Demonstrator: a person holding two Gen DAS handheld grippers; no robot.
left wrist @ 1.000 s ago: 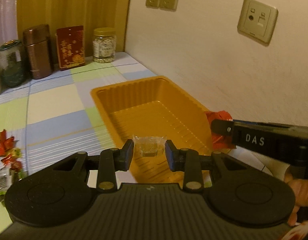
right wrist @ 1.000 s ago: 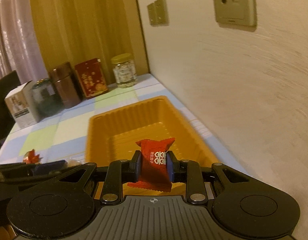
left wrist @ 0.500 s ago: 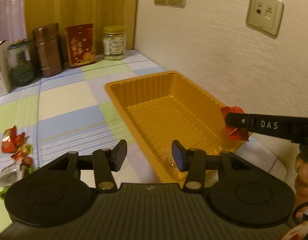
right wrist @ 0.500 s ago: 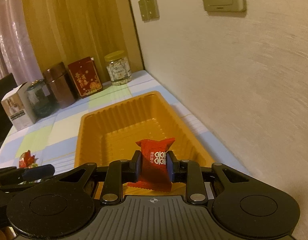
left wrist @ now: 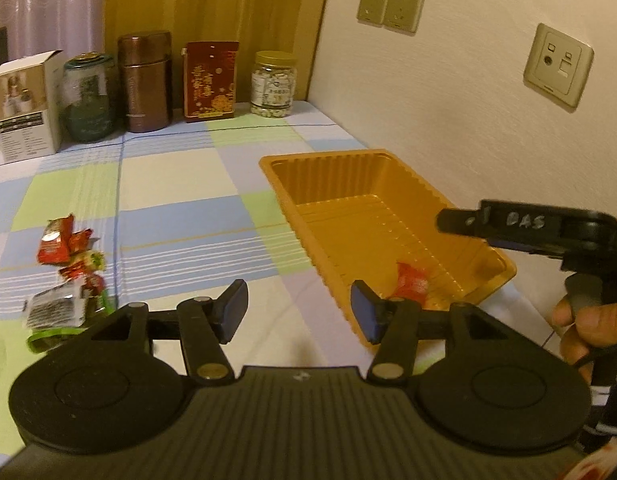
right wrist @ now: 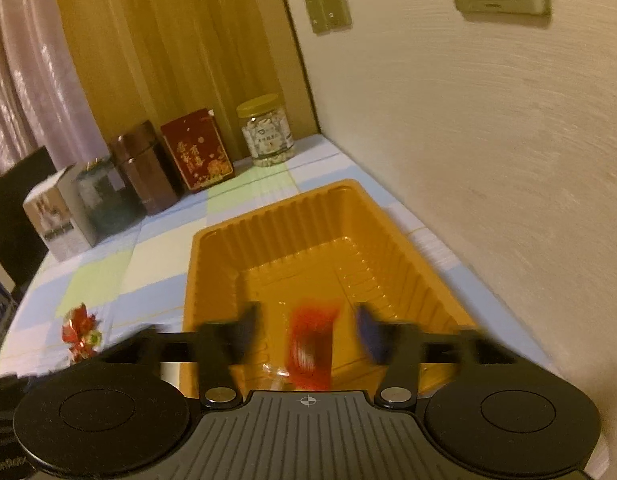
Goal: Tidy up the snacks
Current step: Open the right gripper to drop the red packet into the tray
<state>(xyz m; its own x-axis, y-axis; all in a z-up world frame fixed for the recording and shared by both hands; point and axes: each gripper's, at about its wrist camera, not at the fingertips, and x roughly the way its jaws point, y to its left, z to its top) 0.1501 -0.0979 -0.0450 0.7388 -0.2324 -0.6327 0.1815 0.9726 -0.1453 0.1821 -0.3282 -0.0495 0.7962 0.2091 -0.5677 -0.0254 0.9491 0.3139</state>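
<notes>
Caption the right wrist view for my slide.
Right gripper, its jaws opening, releases a red snack packet over the orange tray; more snacks wait on the checked tablecloth.

Glossy ribbed plastic tray (left wrist: 388, 216) sits on smooth checked tablecloth (left wrist: 180, 208).

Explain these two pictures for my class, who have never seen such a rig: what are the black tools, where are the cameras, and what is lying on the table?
A person holds two hand-worked grippers; each carries a camera looking along its fingers. The left gripper holds nothing, its jaws opening over the checked tablecloth. The right gripper is opening above the orange tray, and its blurred red snack packet is free between the pads. More wrapped snacks wait to the left. Tins and jars stand at the back.
</notes>
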